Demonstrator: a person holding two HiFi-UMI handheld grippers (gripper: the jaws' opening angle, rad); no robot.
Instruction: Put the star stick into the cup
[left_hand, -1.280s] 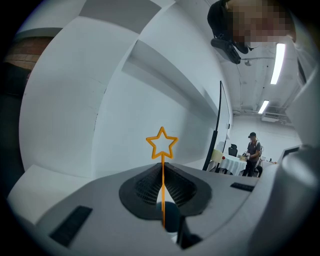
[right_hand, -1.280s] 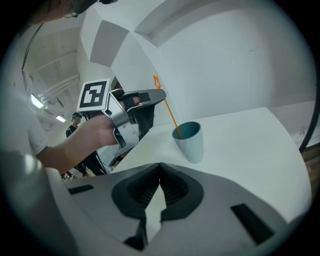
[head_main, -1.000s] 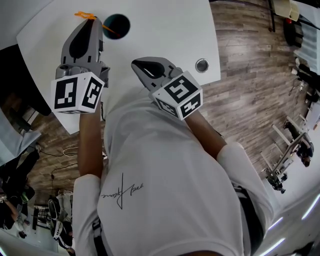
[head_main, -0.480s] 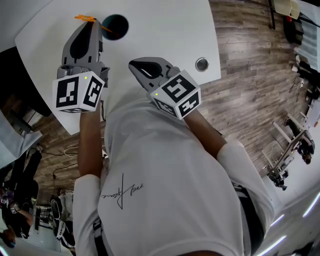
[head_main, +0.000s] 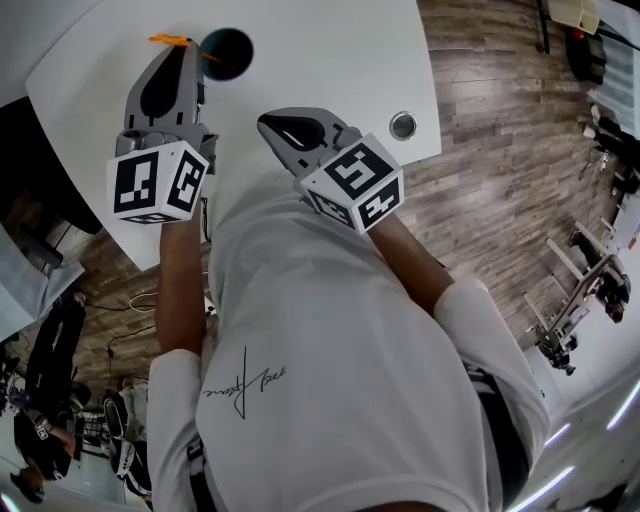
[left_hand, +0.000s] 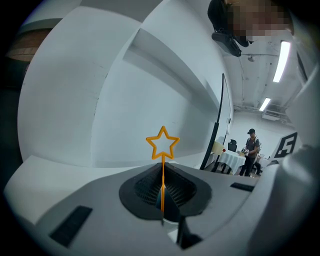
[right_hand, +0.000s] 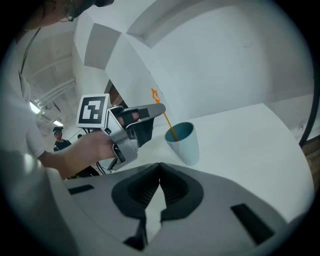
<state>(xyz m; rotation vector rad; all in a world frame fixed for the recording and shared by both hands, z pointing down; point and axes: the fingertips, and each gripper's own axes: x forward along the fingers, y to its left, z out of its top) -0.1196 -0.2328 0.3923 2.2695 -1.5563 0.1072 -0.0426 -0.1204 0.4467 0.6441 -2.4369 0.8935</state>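
Left gripper (left_hand: 162, 194): jaws narrow, nipped on the star stick (left_hand: 162, 150). The shaft is pinched between the pads and the star stands clear beyond the tips. No slack that I can see.

From the right gripper view, the stick slants down from my left tips and its lower end sits inside the mouth of the cup (right_hand: 183, 141). The cup is upright on the table (head_main: 330, 70), just ahead of the left tips and below them. I cannot tell whether the stick's foot touches the bottom or the wall.

Right gripper (right_hand: 159, 186): jaws together, nothing between them. It is held back, nearer my body than the left one, well short of the cup.

Change over the last second: very little. In the head view the left tips stay at the cup's rim, with the stick bridging across as before. The whole group sits slightly higher in the frame, which I read as my head shifting, not my hands. The grip is no wider than it was.

Meaning: as I judge it, the insertion is done bar the release. The next move is to part the left jaws and let the stick lean on the rim. One risk is that the slanted stick, with its star end outside the cup, tips out. The other is that it nudges the cup as I draw back.
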